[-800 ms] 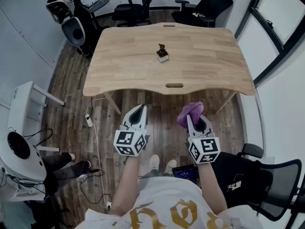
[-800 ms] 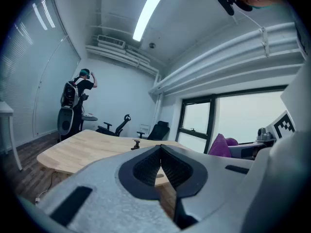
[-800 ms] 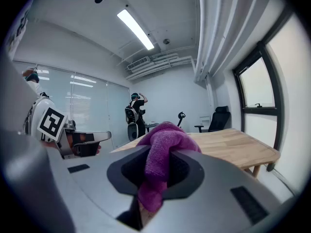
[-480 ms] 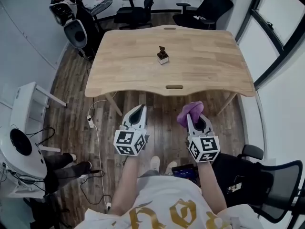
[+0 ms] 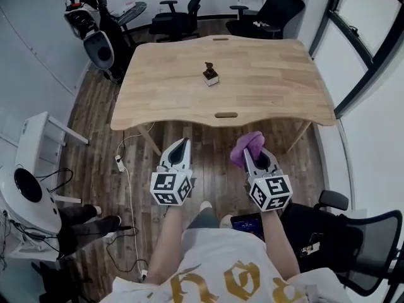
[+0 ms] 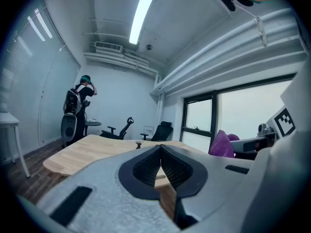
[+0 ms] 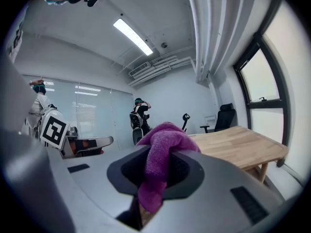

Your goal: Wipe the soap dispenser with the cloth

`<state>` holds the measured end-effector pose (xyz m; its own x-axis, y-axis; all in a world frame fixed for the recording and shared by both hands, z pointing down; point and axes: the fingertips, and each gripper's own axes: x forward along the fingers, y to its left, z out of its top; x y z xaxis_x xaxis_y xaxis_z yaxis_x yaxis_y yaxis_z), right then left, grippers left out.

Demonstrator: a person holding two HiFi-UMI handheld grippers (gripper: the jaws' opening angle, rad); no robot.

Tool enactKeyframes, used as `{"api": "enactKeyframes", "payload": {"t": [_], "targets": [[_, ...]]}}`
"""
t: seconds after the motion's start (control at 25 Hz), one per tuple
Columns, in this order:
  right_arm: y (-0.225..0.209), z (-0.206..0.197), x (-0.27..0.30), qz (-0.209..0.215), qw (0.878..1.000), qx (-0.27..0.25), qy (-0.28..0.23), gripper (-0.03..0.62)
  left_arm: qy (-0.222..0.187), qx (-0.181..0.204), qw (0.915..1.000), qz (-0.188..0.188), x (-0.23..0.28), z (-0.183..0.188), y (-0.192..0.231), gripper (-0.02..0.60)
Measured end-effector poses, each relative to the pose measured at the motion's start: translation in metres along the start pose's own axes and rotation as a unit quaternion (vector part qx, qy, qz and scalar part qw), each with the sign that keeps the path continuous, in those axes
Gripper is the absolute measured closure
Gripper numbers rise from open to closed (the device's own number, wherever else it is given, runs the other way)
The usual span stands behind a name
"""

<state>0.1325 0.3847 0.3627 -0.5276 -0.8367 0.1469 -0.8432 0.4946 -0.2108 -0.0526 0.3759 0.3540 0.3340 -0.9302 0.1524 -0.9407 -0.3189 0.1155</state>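
A small dark soap dispenser (image 5: 210, 74) stands near the middle of the wooden table (image 5: 278, 87); in the left gripper view the soap dispenser (image 6: 138, 144) is a tiny shape far off on the tabletop. My right gripper (image 5: 252, 151) is shut on a purple cloth (image 5: 247, 146) that bunches above the jaws, and the purple cloth (image 7: 163, 152) fills the gap in the right gripper view. My left gripper (image 5: 184, 144) is shut with nothing in it, its jaws meeting at a point (image 6: 161, 148). Both grippers hover over the floor, short of the table's near edge.
Black office chairs (image 5: 180, 11) stand behind the table. A speaker-like machine on a stand (image 5: 95, 40) sits at the far left, a white side table (image 5: 38, 137) and a round white device (image 5: 28, 191) at the left. Cables (image 5: 126, 188) run over the wood floor. Another chair (image 5: 360, 245) is at the right.
The view has shifted slightly, so the table and dispenser sit a little higher and further left. The right gripper with the cloth has edged left and up. The left gripper has barely moved.
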Motion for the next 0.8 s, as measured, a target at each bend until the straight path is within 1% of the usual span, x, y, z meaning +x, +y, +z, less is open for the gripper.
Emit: {"api": "enactKeyframes", "payload": {"t": [0.12, 0.2, 0.24, 0.32, 0.36, 0.4, 0.44, 0.52, 0.6, 0.68, 0.8], "targets": [[-0.011, 0.000, 0.005, -0.006, 1.000, -0.001, 0.006, 0.534, -0.004, -0.002, 1.0000, -0.003, 0.010, 0.002, -0.001, 0.574], [-0.019, -0.002, 0.012, -0.006, 1.000, -0.004, 0.010, 0.534, -0.011, 0.006, 0.9999, 0.002, 0.019, 0.004, 0.000, 0.573], [-0.023, -0.002, 0.017, -0.006, 1.000, -0.005, 0.011, 0.534, -0.015, 0.018, 0.9996, 0.011, 0.024, 0.006, 0.003, 0.573], [-0.030, -0.001, 0.028, -0.002, 1.000, -0.002, 0.012, 0.534, -0.025, 0.060, 0.9972, 0.036, 0.036, 0.011, 0.008, 0.572], [-0.033, 0.000, 0.035, 0.000, 1.000, -0.001, 0.012, 0.534, -0.028, 0.076, 0.9958, 0.042, 0.042, 0.013, 0.010, 0.572], [-0.036, 0.001, 0.042, 0.002, 1.000, -0.001, 0.010, 0.534, -0.029, 0.080, 0.9956, 0.039, 0.049, 0.014, 0.012, 0.572], [-0.039, 0.002, 0.050, 0.003, 1.000, -0.002, 0.009, 0.534, -0.031, 0.073, 0.9964, 0.030, 0.057, 0.014, 0.014, 0.572], [-0.048, 0.004, 0.068, 0.006, 1.000, 0.002, 0.006, 0.534, -0.038, 0.042, 0.9984, 0.005, 0.076, 0.015, 0.020, 0.574], [-0.060, 0.004, 0.092, 0.005, 1.000, 0.007, 0.007, 0.534, -0.047, 0.018, 0.9987, -0.009, 0.098, 0.016, 0.030, 0.574], [-0.072, 0.001, 0.119, 0.003, 1.000, 0.010, 0.014, 0.534, -0.051, 0.014, 0.9986, -0.010, 0.121, 0.016, 0.043, 0.573], [-0.091, 0.001, 0.165, -0.004, 1.000, 0.006, 0.028, 0.534, -0.036, 0.021, 0.9991, 0.002, 0.168, 0.012, 0.072, 0.574]]}}
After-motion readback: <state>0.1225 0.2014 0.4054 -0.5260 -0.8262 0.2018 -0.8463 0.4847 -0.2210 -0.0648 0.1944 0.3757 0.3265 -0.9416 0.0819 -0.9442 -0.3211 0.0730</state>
